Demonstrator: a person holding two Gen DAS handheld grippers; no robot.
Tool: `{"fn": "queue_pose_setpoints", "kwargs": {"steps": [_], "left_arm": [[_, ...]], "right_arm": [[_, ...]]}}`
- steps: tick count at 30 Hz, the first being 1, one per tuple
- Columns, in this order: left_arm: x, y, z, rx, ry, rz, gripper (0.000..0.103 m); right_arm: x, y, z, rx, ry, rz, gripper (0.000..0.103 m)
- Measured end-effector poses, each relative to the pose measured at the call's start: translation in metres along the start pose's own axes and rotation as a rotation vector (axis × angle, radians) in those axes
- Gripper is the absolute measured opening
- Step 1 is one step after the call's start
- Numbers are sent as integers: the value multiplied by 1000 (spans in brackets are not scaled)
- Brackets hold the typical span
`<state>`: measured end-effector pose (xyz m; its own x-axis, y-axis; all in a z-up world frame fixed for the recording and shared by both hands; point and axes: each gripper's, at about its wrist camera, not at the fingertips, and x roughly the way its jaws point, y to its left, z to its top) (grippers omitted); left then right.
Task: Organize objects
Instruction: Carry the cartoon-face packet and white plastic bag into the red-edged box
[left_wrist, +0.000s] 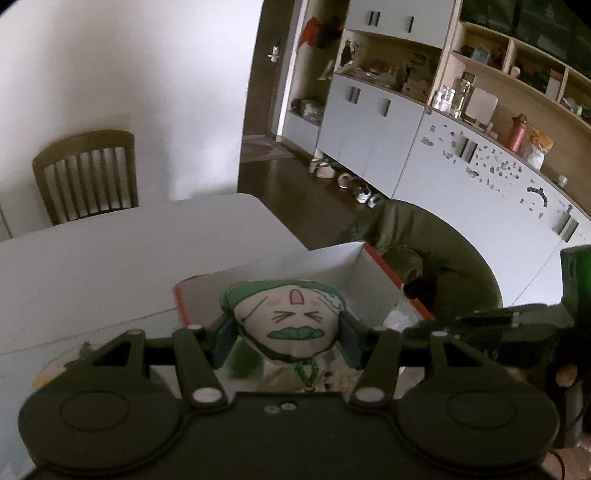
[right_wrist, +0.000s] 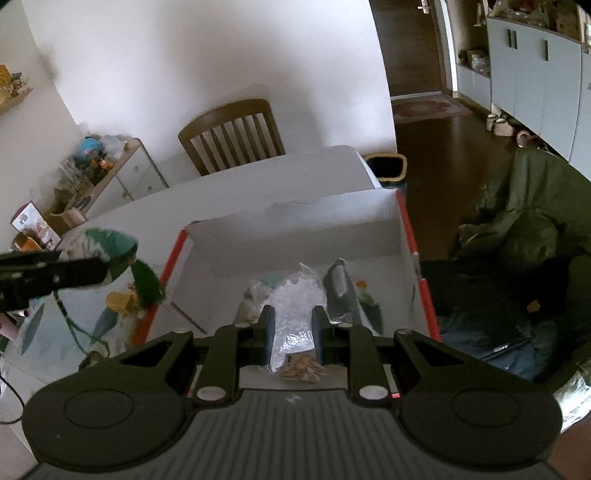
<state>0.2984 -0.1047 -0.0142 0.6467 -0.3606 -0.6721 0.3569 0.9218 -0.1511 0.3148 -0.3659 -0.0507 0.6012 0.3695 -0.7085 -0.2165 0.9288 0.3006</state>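
**Plush toy carried toward the open box**

The plush toy (left_wrist: 286, 325), a cream face with a green cap and green tassels, is clamped between the 2 pads of the left gripper (left_wrist: 286, 341), held off the table with its cord dangling at 6 o'clock. In the right wrist view the same toy (right_wrist: 110, 251) sits at 9 o'clock, just outside the box's red-edged left wall. Gripping it across its soft middle lets the pads sink in and keeps the face upright, which should make a clean drop into the box easy.

The cardboard box (right_wrist: 402, 225) is white inside with red rims, its flaps standing open, on the white table (left_wrist: 110, 258) near the table's right edge. It already holds several things: a clear crinkled plastic bag (right_wrist: 295, 299) in the middle, a dark grey object (right_wrist: 338, 288) at 1 o'clock of it that I cannot identify, and other small items too blurred to name. The left part of the floor is bare, probably the spot for the toy.

The right gripper (right_wrist: 293, 336) hangs over the box's near edge with its pads a narrow gap apart. A plastic packet of brown bits (right_wrist: 301, 363) lies in that gap, but whether the pads press on it I cannot tell.

Beyond, a wooden chair (left_wrist: 86, 173) stands at 11 o'clock and a green beanbag (left_wrist: 424, 243) at 2 o'clock.
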Motion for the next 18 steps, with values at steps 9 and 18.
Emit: {"fn": "queue_pose_setpoints", "kwargs": {"steps": [9, 18], "left_arm": [[57, -7, 12, 12, 64, 12, 57], [98, -12, 23, 39, 98, 25, 57]], "right_arm": [[26, -13, -4, -23, 54, -16, 21], [51, -7, -7, -67, 108, 1, 21]]}}
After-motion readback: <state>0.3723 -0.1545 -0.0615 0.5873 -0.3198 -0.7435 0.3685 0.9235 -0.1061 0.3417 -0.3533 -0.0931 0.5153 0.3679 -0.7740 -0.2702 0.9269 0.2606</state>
